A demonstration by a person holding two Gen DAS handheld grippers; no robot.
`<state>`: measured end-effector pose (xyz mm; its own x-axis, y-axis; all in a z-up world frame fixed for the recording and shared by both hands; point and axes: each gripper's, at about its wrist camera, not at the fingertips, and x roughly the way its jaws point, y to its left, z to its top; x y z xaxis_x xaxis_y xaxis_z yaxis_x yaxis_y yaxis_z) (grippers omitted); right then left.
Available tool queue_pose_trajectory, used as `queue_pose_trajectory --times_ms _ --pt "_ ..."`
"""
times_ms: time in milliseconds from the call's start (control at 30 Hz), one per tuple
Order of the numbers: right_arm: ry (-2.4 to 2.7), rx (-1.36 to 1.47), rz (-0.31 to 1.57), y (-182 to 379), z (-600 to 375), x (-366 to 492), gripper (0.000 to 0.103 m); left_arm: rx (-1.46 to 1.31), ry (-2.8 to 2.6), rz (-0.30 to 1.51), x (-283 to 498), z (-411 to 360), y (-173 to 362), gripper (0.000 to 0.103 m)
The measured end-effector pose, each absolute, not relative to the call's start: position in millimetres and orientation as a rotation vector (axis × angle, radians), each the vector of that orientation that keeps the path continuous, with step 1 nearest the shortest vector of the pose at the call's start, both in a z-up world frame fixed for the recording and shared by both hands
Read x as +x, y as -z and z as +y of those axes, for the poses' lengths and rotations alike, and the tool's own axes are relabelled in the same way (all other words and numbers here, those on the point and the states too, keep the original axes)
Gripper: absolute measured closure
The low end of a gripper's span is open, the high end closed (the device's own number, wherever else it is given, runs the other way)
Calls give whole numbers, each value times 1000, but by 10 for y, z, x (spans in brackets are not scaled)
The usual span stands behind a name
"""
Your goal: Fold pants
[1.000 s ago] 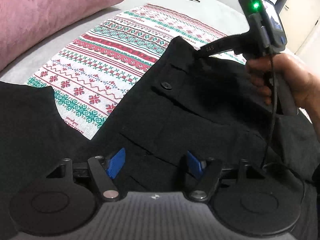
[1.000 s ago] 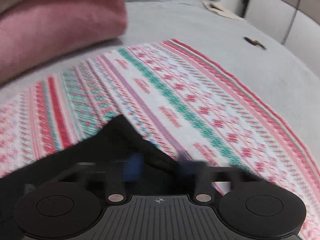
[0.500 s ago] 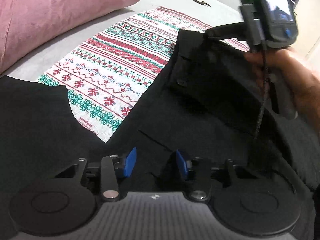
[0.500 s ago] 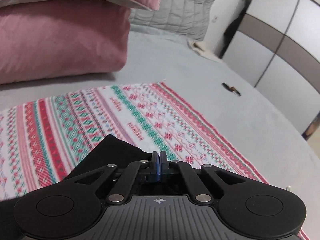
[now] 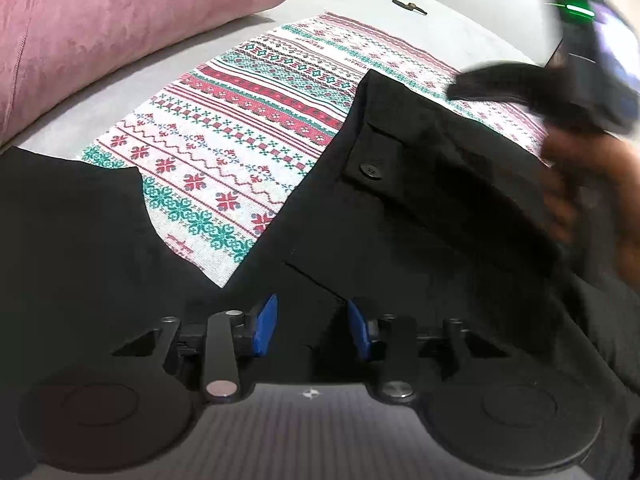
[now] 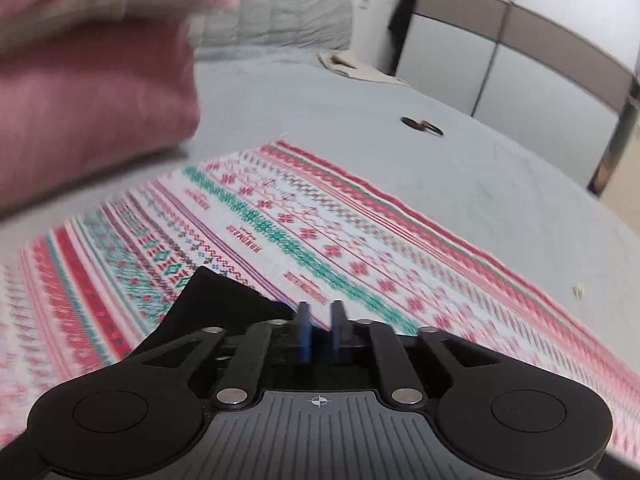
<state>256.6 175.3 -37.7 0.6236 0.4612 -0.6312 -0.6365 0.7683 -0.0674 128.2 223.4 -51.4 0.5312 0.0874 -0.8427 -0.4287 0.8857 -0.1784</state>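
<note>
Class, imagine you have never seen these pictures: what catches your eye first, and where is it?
The patterned red-and-green cloth spread across the grey bed stands out first. Black pants lie over its near side, and a big pink pillow sits at the far left.

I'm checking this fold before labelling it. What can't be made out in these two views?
- Left wrist view: the right hand-held gripper is smeared by motion blur, so its jaws are unreadable there.
- Left wrist view: the black pants run off the bottom and right edges, so the legs are unseen.
- Right wrist view: the small dark object on the grey bedspread is too small to identify.
- Right wrist view: the pink pillow is blurred.
</note>
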Motion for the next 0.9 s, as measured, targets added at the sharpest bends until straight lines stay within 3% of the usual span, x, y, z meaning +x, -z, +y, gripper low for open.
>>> queue_pose_trajectory --times_ms 33,100,200,300,600,900 --pt "-630 -293 628 337 1572 2487 53 -395 -316 967 1276 2251 516 42" --pt "-599 -306 626 294 1219 2300 41 -411 -315 966 1264 2284 519 44" --pt "-527 -288 695 314 459 1979 41 -414 -322 965 1263 2269 506 44" --pt "-433 -210 803 376 -437 1668 31 -407 -310 953 1271 2205 443 41" --pt "-24 184 1030 959 -2755 1260 31 -369 -234 919 1451 1735 377 37" --pt "3 141 996 964 -3170 1341 27 -256 -261 960 1670 1418 604 34"
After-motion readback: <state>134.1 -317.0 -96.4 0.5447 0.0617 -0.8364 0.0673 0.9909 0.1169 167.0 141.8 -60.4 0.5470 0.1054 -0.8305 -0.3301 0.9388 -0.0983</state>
